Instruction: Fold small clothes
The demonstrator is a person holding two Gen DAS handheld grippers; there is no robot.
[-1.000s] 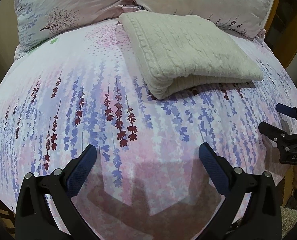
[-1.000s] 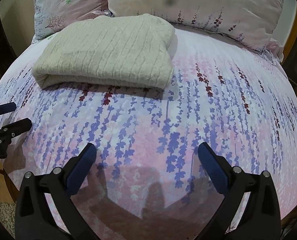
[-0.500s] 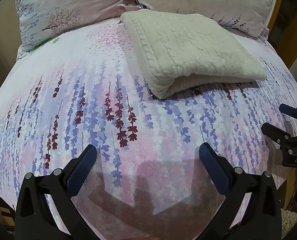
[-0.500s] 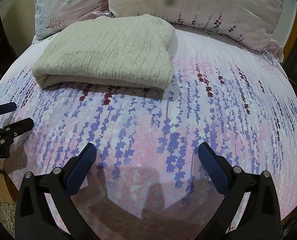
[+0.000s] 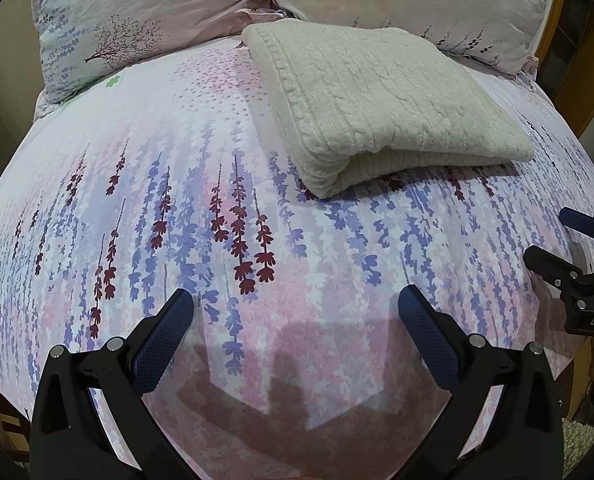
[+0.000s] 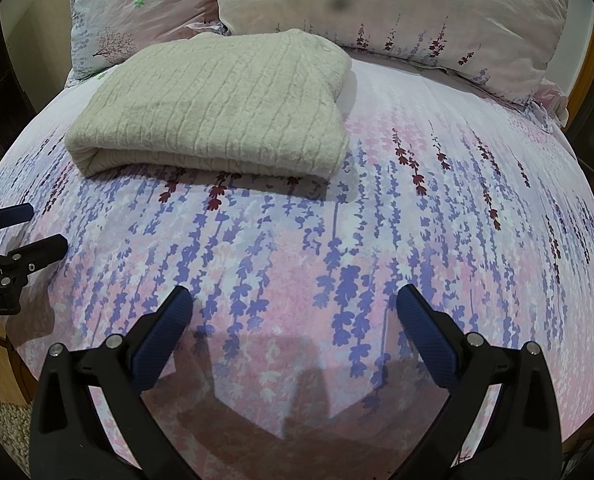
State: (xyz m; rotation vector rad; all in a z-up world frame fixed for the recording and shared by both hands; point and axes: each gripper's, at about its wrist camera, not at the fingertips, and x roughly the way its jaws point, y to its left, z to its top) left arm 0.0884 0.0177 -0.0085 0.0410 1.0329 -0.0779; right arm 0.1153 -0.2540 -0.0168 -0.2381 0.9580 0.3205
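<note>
Both tongs spread and holding nothing, hovering over the near edge of the bed — folded sweater lying ahead of them.

The left gripper [image 5: 295, 312] is hanging with its blue-padded fingers [image 5: 165, 332] wide apart, nothing between them, its shadow falling on the floral bedsheet [image 5: 137, 184] just under it. The right gripper [image 6: 293, 312] is sitting in the same released pose; it is also showing at the right edge of the left wrist view, fingers parted there too. The cream cable-knit sweater [image 5: 377, 92] is lying folded into a neat rectangle, well ahead of both tongs — forward and to the right of the left one, forward and to the left of the right one [image 6: 217, 108]. Its far edge is resting close to two floral pillows [image 6: 397, 12] beyond it. Neither tong is touching the sweater.
</note>
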